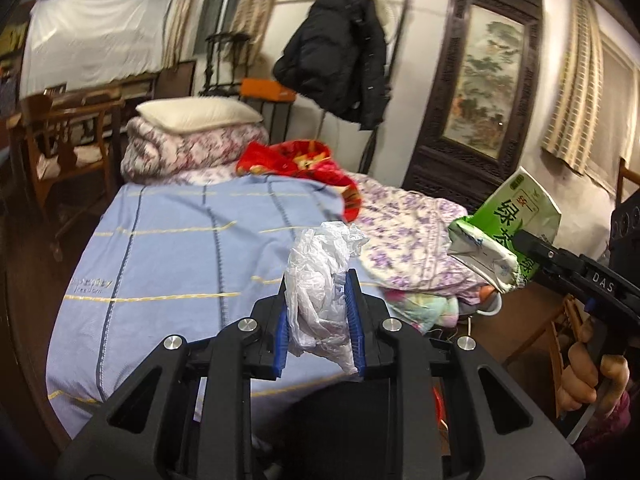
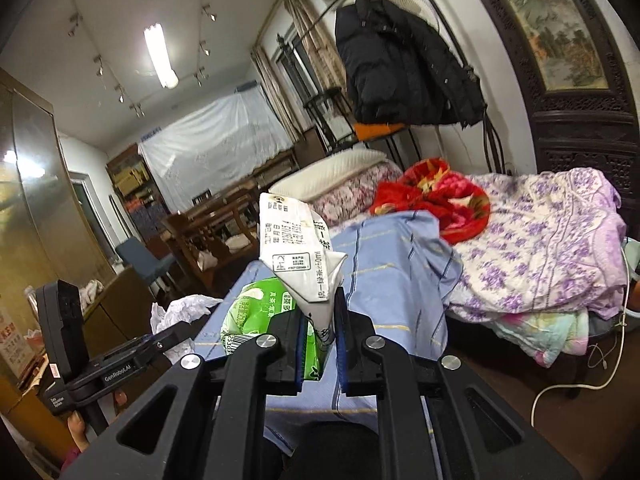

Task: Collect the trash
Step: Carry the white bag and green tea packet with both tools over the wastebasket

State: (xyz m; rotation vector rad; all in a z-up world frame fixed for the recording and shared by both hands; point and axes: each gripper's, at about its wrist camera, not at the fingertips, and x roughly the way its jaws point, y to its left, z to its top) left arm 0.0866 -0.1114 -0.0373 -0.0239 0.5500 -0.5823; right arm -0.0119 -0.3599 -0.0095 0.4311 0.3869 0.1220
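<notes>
Left wrist view: left gripper (image 1: pixel 318 312) jaws clamp the crumpled white plastic bag (image 1: pixel 320 280); right gripper (image 2: pixel 318 344) jaws pinch the squashed green-and-white tea carton (image 2: pixel 296 256). Keep both squeezed firmly while carrying above the blue striped bed (image 1: pixel 180 248).

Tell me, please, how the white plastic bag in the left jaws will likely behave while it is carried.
The white plastic bag is crumpled thin film, so probably very light and floppy. Its loose top above the left gripper may flutter or sag. Smooth film could slip, though the jaws pinch it on both sides.
</notes>
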